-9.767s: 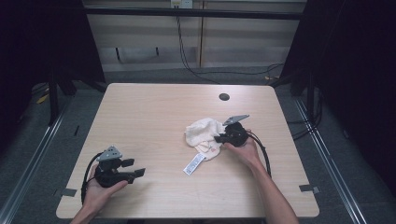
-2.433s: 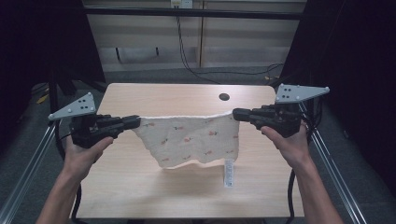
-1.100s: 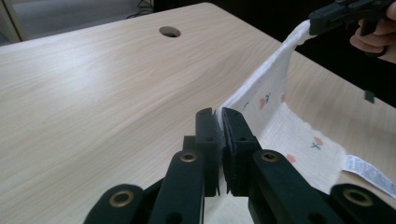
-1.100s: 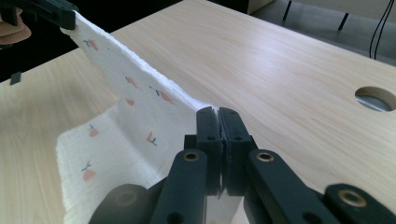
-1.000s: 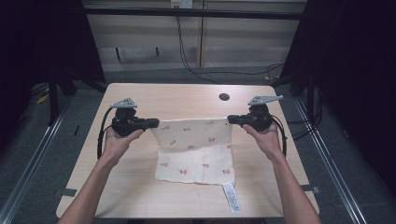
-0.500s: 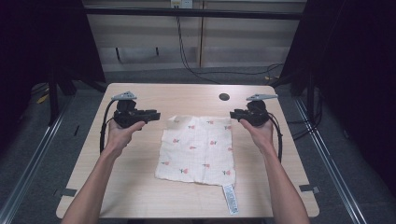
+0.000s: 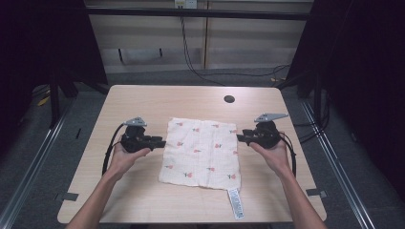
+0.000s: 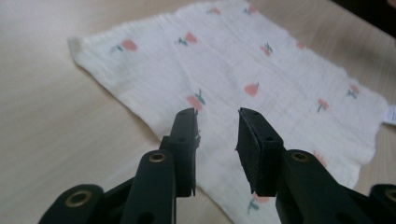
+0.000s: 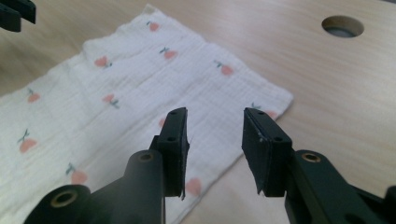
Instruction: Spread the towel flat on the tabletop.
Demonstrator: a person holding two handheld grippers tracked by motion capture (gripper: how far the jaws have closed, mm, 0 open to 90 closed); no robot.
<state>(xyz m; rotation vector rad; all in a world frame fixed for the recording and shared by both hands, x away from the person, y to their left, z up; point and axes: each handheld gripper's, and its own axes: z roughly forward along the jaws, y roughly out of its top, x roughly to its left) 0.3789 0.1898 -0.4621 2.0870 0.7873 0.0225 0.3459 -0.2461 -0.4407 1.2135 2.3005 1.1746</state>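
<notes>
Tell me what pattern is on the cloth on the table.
White cloth with small pink-red fruit motifs on green stems; clearest in the left gripper view.

A white muslin cloth [image 7: 201, 152] printed with small red fruit sprigs is lying spread flat on the tabletop [image 7: 143, 102], roughly midway between its left and right edges. A white care label [image 7: 235, 203] is sticking out from its near right corner, reaching toward the tabletop's near edge.

Wooden table [image 7: 143, 102], grey floor [image 7: 43, 157] — dark curtains [image 7: 43, 38], pale wall [image 7: 239, 43]
</notes>
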